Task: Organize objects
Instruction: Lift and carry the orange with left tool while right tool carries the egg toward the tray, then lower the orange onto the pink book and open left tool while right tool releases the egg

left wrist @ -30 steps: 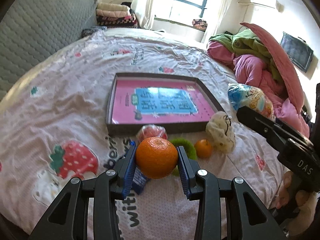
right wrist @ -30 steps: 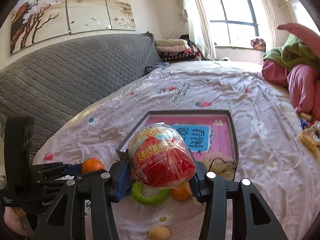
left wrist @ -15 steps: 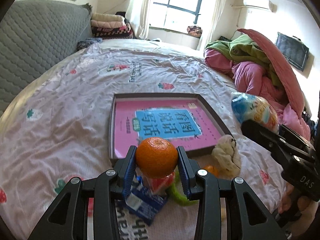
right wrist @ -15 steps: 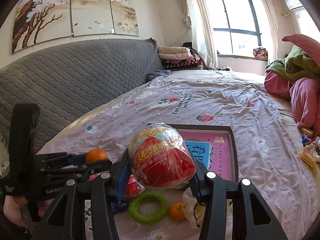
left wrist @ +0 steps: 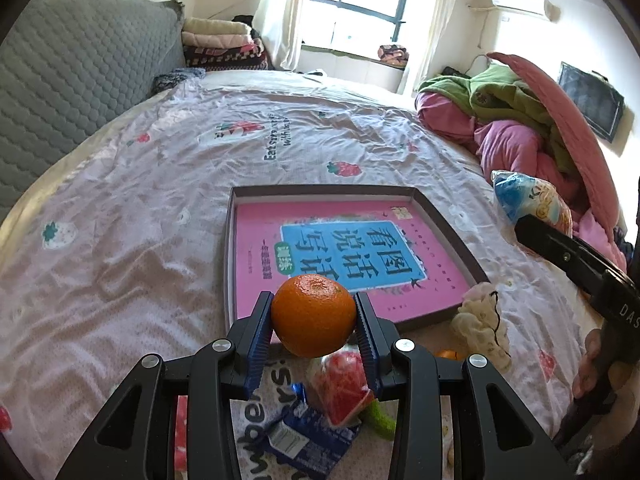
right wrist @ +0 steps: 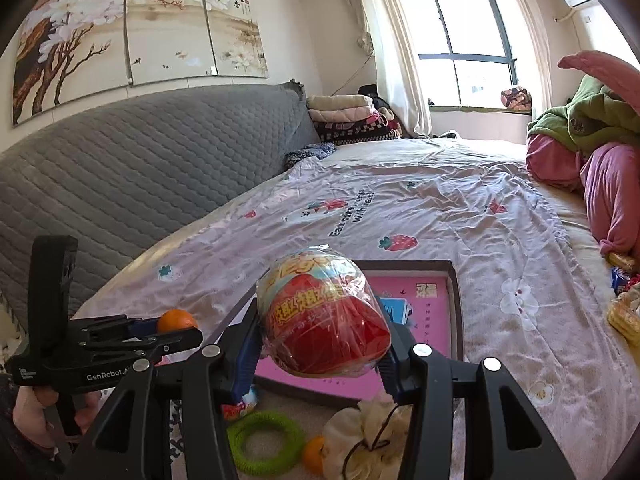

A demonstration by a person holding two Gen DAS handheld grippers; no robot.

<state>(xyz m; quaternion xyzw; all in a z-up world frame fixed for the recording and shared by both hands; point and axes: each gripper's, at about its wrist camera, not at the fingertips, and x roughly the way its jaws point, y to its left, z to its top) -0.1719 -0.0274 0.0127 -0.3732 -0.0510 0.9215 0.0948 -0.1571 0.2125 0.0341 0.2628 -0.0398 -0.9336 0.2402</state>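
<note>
left gripper: clamped on an orange, held above the near edge of the tray
right gripper: clamped on a snack bag (red, crinkled), over the tray's near-left corner

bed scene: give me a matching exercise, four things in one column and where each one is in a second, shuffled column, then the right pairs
Things:
1. large orange
2. red snack bag
3. pink book
4. green ring

Places:
A. lying on the bedsheet near a small orange
B. clamped in the right tongs
C. flat inside the shallow box
D. clamped in the left tongs

Pairs: 1-D, 2-B, 3-C, 4-A
</note>
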